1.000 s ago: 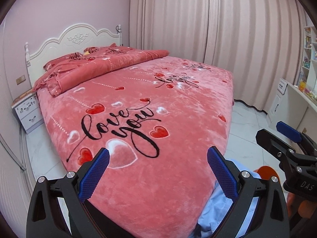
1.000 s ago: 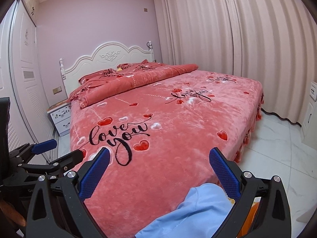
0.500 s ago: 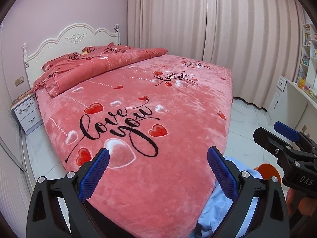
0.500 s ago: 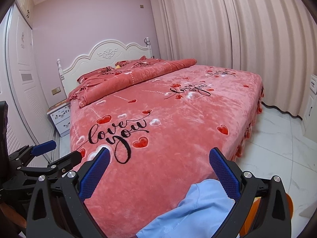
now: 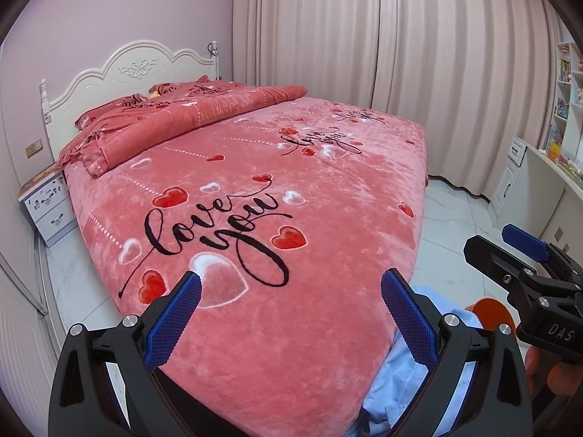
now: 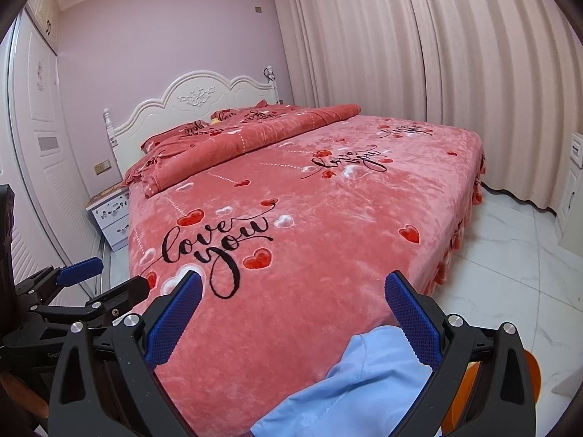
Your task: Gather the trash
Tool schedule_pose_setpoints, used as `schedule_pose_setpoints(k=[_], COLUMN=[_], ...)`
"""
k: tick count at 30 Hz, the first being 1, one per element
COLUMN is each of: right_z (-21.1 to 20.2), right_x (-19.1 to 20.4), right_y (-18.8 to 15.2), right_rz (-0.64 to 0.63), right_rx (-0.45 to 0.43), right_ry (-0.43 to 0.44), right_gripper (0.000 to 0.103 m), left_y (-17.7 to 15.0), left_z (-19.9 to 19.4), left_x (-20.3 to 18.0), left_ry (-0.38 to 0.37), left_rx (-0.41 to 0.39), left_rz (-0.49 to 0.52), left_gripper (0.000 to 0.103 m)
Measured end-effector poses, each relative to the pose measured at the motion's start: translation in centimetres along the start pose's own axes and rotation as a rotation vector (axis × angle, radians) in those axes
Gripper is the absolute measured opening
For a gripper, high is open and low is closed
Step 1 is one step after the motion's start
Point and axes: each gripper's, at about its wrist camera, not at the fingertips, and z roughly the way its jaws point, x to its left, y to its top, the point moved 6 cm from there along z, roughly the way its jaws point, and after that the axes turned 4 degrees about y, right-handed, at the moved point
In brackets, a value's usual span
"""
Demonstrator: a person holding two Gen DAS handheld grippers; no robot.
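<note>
Left gripper (image 5: 290,293): jaws wide apart, nothing between them. It hangs at the bottom centre of the left wrist view, over the foot end of the bed (image 5: 328,189). Its blue pads (image 5: 171,324) are clear of the cover.

Right gripper (image 6: 293,293): jaws likewise wide, holding nothing. It sits at the bottom centre of the right wrist view, also over the foot of the bed. In the left wrist view it shows at the right edge of the frame; in the right wrist view the left gripper shows at the lower left edge.

Trash: no item that can be identified as trash is visible in either view. The bed cover, pink with hearts and "love you" script, shows flat and bare across the middle of both frames.

Other findings. A folded quilt (image 5: 189,120) lies across the head end, upper left of centre, in front of a white headboard (image 5: 135,69). A small yellow object (image 5: 154,93) sits among the pillows; too small to identify. A white nightstand (image 5: 47,204) stands at the left edge, beside the bed. Closed curtains (image 5: 400,47) fill the upper right. A desk (image 5: 539,182) and shelves occupy the right edge of the left wrist view. A wardrobe (image 6: 32,127) lines the left edge of the right wrist view. Light blue fabric (image 6: 357,378) lies at the bottom of both frames, under the right-hand fingers. The floor (image 6: 510,273) is pale marble tile.
</note>
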Motion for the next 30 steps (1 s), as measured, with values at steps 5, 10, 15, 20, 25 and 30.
schedule_pose_setpoints(k=[5,10,15,20,25,30], right_z=[0.12,0.17,0.19,0.31,0.24,0.27], right_x=[0.04,0.03,0.02,0.01,0.00,0.00], right_y=[-0.11,-0.09,-0.09,-0.35,-0.22,-0.40], right_rz=[0.001,0.002,0.001,0.004,0.002,0.004], right_rx=[0.003,0.003,0.005,0.006,0.004,0.004], right_ry=[0.001,0.000,0.001,0.001,0.001,0.001], right_gripper=[0.098,0.098,0.098,0.098,0.098,0.098], left_y=[-0.13,-0.39,-0.47,-0.51,-0.60,-0.58], left_z=[0.06,0.26,0.28,0.24,0.42,0.44], left_x=[0.11,0.18,0.22,0.21,0.41,0.44], left_ry=[0.005,0.006,0.004,0.010,0.008,0.006], left_rx=[0.003,0.010,0.013,0.014,0.019,0.021], left_rz=[-0.002,0.001,0.002,0.001,0.001,0.008], left_gripper=[0.097,0.097,0.097,0.097,0.097,0.097])
